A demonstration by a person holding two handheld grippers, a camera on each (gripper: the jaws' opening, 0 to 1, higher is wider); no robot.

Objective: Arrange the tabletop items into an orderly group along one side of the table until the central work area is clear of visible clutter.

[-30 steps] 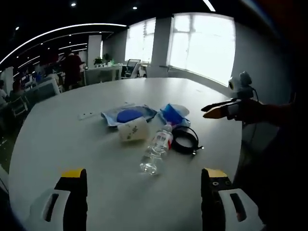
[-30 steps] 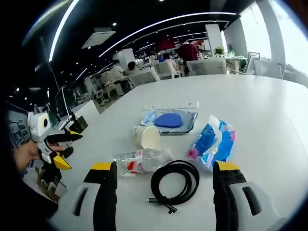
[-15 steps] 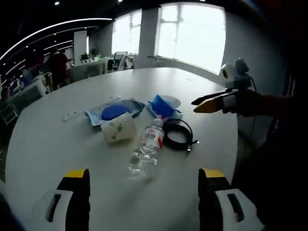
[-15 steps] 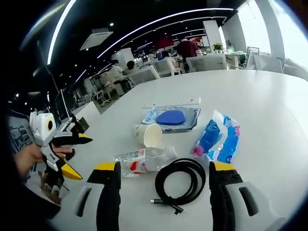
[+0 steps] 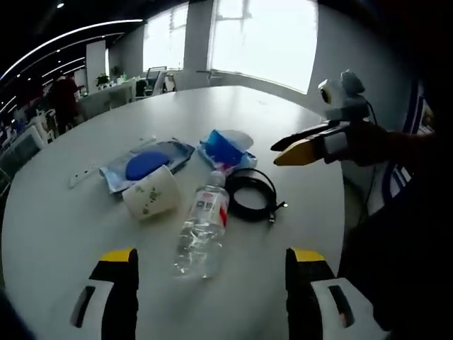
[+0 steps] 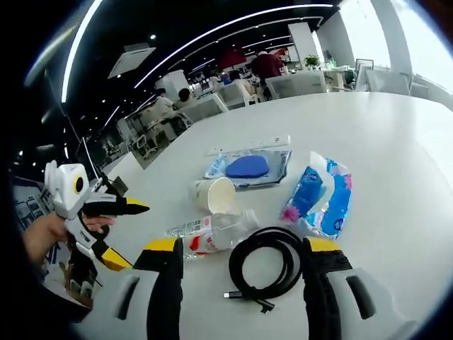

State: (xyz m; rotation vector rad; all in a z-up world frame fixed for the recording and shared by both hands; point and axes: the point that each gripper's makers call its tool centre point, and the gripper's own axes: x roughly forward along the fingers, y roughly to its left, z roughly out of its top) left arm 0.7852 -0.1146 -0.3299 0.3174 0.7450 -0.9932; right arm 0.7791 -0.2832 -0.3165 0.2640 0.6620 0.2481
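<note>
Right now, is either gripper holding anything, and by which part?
Nothing is held. The left gripper and right gripper are both open above the white table; nothing sits between their jaws.

You face an open office: bright windows (image 5: 265, 39), a dark ceiling with curved light strips (image 6: 212, 32), white desks (image 6: 304, 81), and seated people (image 6: 166, 106).

My right hand-held gripper (image 6: 241, 265) hangs open over the black cable (image 6: 267, 262); bottle (image 6: 210, 231) and cup (image 6: 213, 195) lie beyond on the bench (image 6: 396, 163)
</note>
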